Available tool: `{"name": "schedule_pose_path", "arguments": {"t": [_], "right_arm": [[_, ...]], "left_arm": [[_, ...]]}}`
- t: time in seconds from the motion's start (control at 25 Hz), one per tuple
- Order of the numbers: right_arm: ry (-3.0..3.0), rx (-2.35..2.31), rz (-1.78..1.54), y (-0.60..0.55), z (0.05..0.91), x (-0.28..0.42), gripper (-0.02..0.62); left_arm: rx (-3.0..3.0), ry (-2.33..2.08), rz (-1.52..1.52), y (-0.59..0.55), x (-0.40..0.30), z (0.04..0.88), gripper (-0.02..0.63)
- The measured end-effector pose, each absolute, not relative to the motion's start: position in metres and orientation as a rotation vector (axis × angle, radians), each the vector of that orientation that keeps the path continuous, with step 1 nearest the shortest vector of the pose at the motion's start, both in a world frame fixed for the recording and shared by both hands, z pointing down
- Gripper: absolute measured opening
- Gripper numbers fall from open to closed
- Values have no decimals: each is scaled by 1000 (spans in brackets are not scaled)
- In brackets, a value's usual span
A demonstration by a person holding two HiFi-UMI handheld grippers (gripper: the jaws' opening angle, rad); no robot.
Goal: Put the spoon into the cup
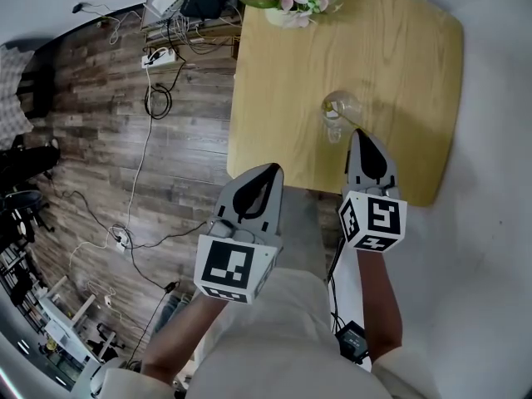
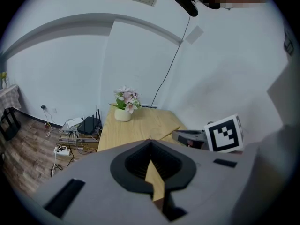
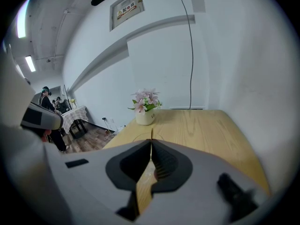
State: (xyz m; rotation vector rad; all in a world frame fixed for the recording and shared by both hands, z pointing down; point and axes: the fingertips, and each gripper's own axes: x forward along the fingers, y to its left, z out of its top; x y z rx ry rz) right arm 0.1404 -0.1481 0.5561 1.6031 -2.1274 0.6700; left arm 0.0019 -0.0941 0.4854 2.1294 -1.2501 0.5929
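Wooden table (image 1: 416, 56) lies ahead. Nearest, the left gripper (image 1: 273, 169) and right gripper (image 1: 357, 135) both have jaws pressed together, empty. Just beyond the right gripper's tip stands the clear cup (image 1: 339, 106), what looks like the thin spoon (image 1: 342, 118) leaning inside. Far beyond the cup, a flower pot (image 1: 291, 17) holds pink blooms.

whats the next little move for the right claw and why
Probably draw the right claw back from the clear glass cup. The claw is shut and empty, its tip close to the cup, and a thin spoon handle already seems to lean out of the glass, though only faintly.
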Motion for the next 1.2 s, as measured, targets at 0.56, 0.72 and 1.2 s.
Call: {"name": "schedule_pose_path", "arguments": {"t": [0.56, 0.72, 1.2], "right_arm": [[-2026, 1660, 663, -148, 563, 152, 63], [-2022, 1666, 670, -141, 556, 154, 111], [-2069, 1748, 656, -121, 512, 164, 133]], "left_arm": [[2150, -1217, 605, -94, 8, 486, 11], [2163, -1212, 598, -91, 10, 478, 11], [2217, -1209, 575, -88, 16, 456, 11]]}}
